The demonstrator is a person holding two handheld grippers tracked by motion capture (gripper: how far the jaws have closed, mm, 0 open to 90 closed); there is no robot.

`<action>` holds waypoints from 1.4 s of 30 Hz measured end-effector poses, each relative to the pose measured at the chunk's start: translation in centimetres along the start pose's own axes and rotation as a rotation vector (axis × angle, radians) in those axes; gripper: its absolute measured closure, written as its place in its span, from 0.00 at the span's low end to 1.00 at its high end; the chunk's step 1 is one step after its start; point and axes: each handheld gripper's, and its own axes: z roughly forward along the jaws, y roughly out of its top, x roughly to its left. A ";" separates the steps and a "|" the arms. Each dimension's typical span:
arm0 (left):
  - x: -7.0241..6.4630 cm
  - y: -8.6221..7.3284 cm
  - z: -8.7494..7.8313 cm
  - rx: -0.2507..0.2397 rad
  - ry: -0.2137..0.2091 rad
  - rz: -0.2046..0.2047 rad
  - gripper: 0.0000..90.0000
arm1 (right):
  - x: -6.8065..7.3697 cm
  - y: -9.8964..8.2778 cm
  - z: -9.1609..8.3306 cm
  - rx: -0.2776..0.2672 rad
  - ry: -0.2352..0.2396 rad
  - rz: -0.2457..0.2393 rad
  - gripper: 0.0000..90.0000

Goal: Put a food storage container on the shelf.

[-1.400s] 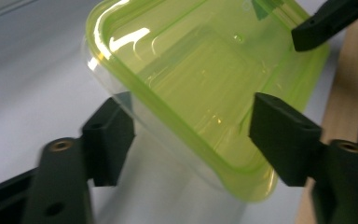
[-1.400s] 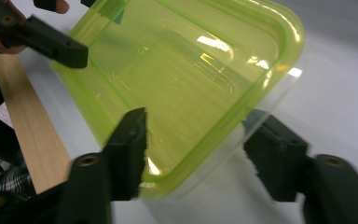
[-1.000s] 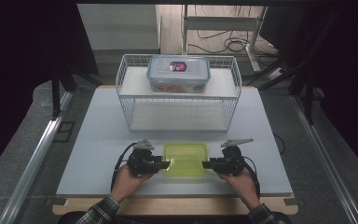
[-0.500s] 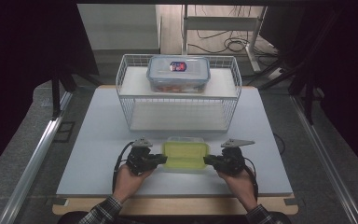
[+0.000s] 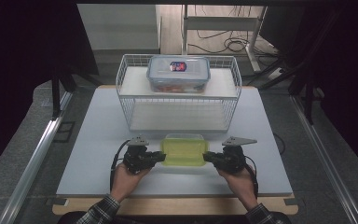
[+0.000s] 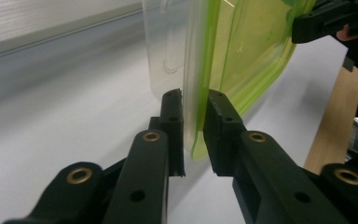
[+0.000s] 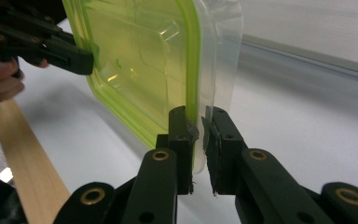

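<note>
Soft overhead light is brightening the tabletop [image 5: 98, 140] while the surroundings are sinking into darkness; close-up gripper views are looking soft, backgrounds blurring, faint shadows falling.

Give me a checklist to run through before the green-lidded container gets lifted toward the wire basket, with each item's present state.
1. Left gripper clamped on the green-lidded container at its edge: ok, its jaws have just closed on the rim.
2. Right gripper clamped on the opposite edge: ok, its jaws have just been closing on the rim.
3. Lid seated on the clear base: cannot tell.
4. Container level between the grippers: ok in the high view.
5. Wire basket top free for it: not ok, a clear lidded box sits there.
6. Lower level of the basket free: ok.
</note>
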 end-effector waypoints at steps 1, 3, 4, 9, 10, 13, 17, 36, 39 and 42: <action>0.0 0.0 0.0 -0.002 -0.008 -0.002 0.85 | 0.0 0.1 -0.1 -0.006 0.004 0.002 0.91; 0.0 0.0 -0.1 -0.001 -0.012 0.000 0.79 | -0.1 0.2 -0.2 -0.013 0.008 0.003 0.91; 0.0 0.0 -0.1 -0.006 -0.009 -0.001 0.75 | -0.1 0.3 -0.2 -0.017 0.008 0.008 0.91; 0.3 0.1 -0.4 -0.025 -0.011 -0.020 0.64 | -0.5 0.4 -0.4 -0.030 0.013 0.024 0.91; 0.4 0.1 -0.5 -0.028 -0.010 -0.023 0.61 | -0.6 0.4 -0.4 -0.034 0.017 0.035 0.91; 0.6 0.0 -0.7 -0.037 -0.009 -0.031 0.57 | -0.9 0.5 -0.5 -0.041 0.029 0.057 0.91; 0.7 -0.1 -0.9 -0.042 -0.006 -0.030 0.52 | -1.1 0.6 -0.6 -0.050 0.040 0.074 0.92; 1.5 -1.0 -1.8 -0.044 0.041 -0.013 0.20 | -2.4 1.7 -2.5 -0.124 0.088 0.145 0.92; 1.4 -1.3 -2.1 -0.040 0.067 0.009 0.12 | -2.4 2.5 -3.1 -0.140 0.111 0.161 0.92; 1.1 -1.7 -2.3 -0.029 0.081 0.023 0.07 | -2.4 3.6 -3.9 -0.154 0.122 0.164 0.92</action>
